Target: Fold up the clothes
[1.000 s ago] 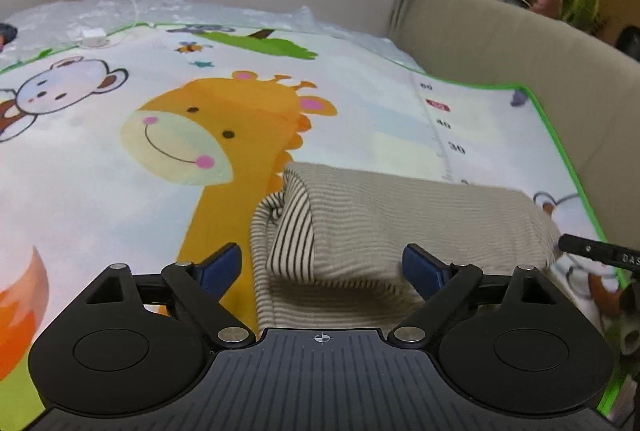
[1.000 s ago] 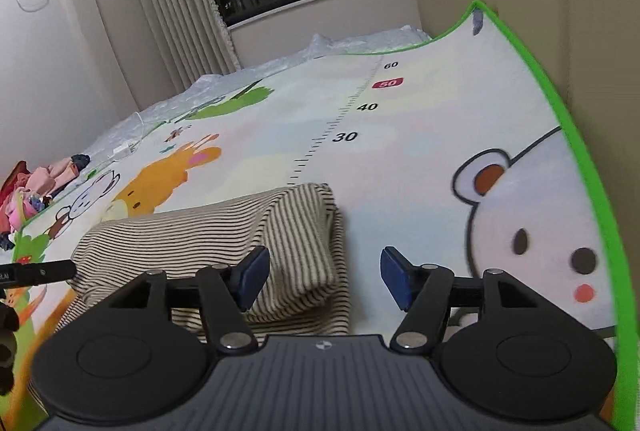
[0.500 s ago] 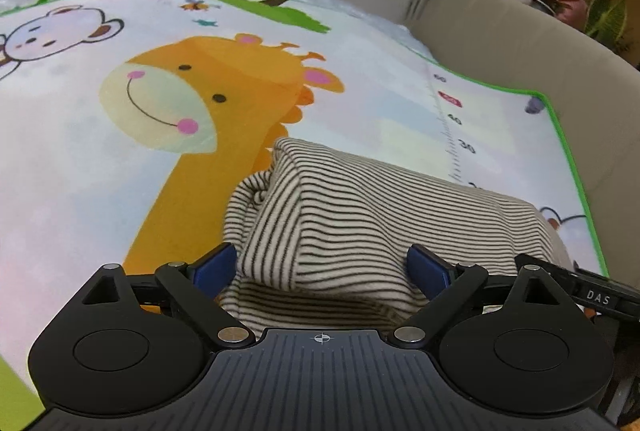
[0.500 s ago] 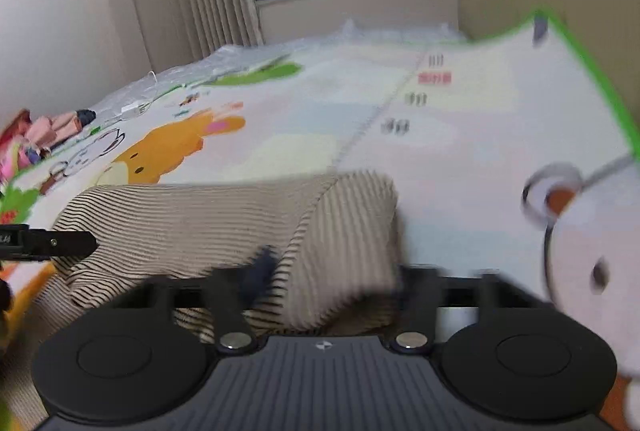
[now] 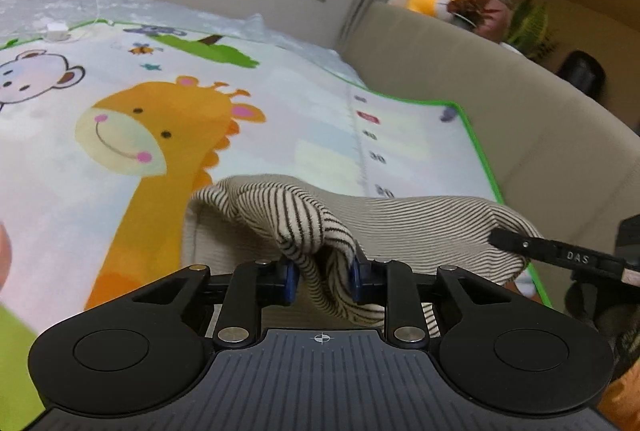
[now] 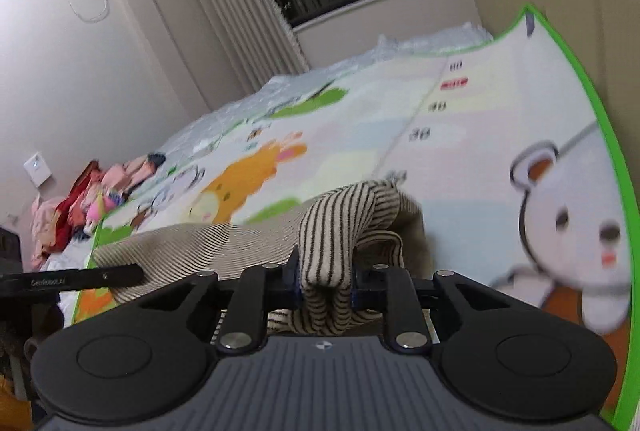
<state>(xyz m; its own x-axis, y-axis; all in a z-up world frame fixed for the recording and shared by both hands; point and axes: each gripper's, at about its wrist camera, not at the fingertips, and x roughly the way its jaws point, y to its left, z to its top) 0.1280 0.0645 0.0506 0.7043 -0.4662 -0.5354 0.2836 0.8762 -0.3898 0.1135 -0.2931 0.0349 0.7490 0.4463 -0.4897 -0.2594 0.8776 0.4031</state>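
Left wrist: left gripper point(image 5: 322, 278) jaws pinch ribbed striped garment point(image 5: 420, 219).

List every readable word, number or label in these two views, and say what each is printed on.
"DAS": on the right gripper finger, left view.
"30": on the play mat height ruler, right view; slightly blurred.
Red ruler tag and the other ruler numbers: too blurred to read.
Lettering on the left gripper finger, right view: too small to read.
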